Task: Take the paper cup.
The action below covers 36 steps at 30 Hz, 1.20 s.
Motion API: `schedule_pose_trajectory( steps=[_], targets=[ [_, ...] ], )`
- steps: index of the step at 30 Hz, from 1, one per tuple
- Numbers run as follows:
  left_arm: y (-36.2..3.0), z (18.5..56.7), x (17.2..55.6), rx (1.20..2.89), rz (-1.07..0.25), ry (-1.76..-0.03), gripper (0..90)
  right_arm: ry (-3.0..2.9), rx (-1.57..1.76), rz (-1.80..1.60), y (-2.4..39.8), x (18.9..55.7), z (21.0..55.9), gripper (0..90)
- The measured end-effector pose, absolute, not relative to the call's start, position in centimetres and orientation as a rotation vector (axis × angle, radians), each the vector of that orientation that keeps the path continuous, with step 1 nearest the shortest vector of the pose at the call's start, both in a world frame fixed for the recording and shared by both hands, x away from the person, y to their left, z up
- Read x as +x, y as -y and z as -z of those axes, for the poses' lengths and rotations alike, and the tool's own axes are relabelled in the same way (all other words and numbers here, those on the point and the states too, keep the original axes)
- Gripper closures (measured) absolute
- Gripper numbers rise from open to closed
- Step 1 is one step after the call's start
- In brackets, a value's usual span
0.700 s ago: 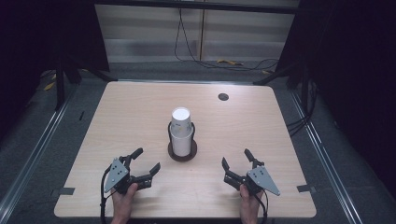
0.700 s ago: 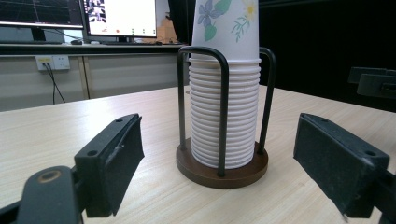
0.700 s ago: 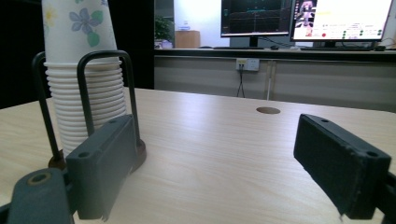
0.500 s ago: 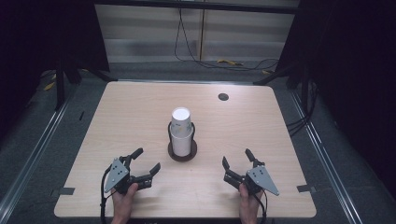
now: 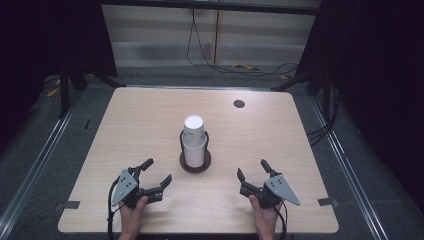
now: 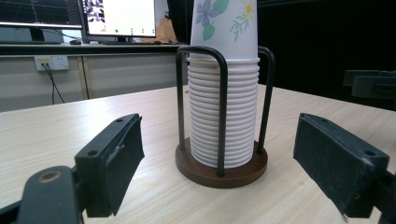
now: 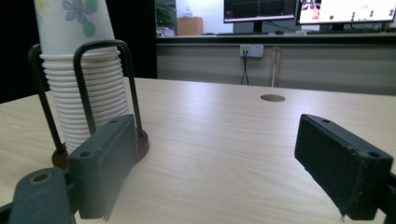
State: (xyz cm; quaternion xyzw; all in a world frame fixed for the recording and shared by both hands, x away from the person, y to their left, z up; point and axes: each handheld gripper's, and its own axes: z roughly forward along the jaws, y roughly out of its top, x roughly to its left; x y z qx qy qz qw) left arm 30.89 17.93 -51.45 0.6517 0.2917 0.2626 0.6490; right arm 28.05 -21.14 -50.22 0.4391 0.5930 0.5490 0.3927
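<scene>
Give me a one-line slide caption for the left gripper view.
Open left gripper faces a stack of paper cups in a wire holder on a wooden table.

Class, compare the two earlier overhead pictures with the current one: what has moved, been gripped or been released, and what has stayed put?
Nothing has visibly changed. The left gripper and right gripper stay open and empty near the table's front edge, either side of the stack of paper cups, which remains in its wire holder, untouched.
</scene>
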Motion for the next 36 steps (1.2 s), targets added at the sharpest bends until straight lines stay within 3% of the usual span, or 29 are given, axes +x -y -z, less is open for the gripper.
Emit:
schedule_pose_trajectory(
  steps=[30,36],
  targets=[
    [-18.1,51.5,30.8,1.484,-0.595,-0.642,15.7,-1.858,0.948,-1.517,19.5,31.6,46.5,13.7],
    [-18.0,51.5,30.9,1.478,-0.580,-0.646,15.7,-1.912,0.922,-1.575,19.0,32.4,45.3,18.2]
  ],
)
